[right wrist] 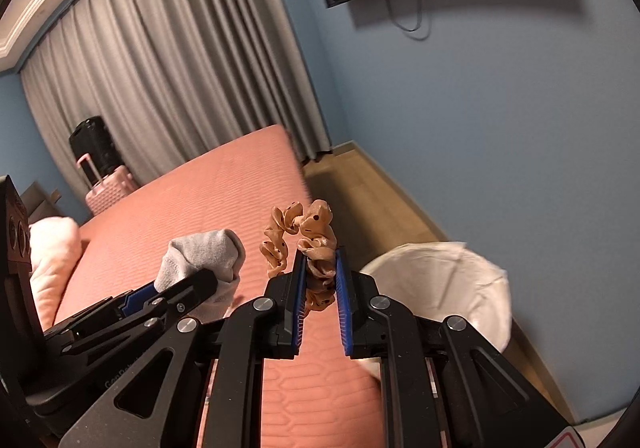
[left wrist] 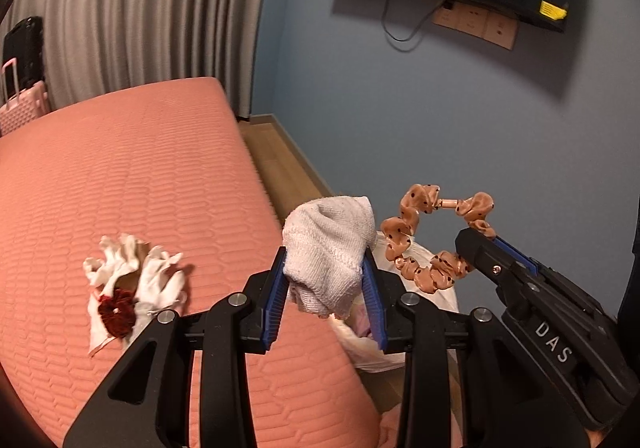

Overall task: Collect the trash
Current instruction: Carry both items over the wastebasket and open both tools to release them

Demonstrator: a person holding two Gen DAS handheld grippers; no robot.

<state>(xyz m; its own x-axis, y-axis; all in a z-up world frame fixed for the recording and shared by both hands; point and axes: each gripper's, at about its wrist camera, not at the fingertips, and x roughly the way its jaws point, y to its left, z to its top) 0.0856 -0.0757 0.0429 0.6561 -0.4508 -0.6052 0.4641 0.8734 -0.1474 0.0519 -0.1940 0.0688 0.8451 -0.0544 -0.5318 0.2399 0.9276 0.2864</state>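
Trash in two pieces was already off the bed, one piece in each claw. From the left wrist view, the left gripper (left wrist: 326, 280) was pinching a bunched white sock (left wrist: 326, 248) between its blue pads, held above the edge of the pink mattress (left wrist: 132, 176) with the white-lined bin (left wrist: 404, 344) partly hidden just behind and below it. The right gripper (left wrist: 486, 238) reached in from the right, clamped on a tan dotted scrunchie (left wrist: 416, 248) that hung in the air over the bin. A crumpled white cloth (left wrist: 136, 276) with a dark red scrunchie (left wrist: 118, 312) on it lay on the mattress to the left, not yet gathered. The sock bulged well past the pads, so a loosened squeeze could have let it fall short, onto the mattress or the floor.

From the right wrist view, the right gripper (right wrist: 320, 280) held only a small fold of the scrunchie (right wrist: 308, 244); most of the loop stood free above the pads. The bin (right wrist: 440, 288) sat to the right and lower, so the claw was probably not squarely over the opening; released there, the springy loop might have struck the rim or dropped beside the bed. The left gripper (right wrist: 192, 280), with the sock (right wrist: 204, 252), was close alongside, and the two tools could have knocked together while crowding toward one opening.
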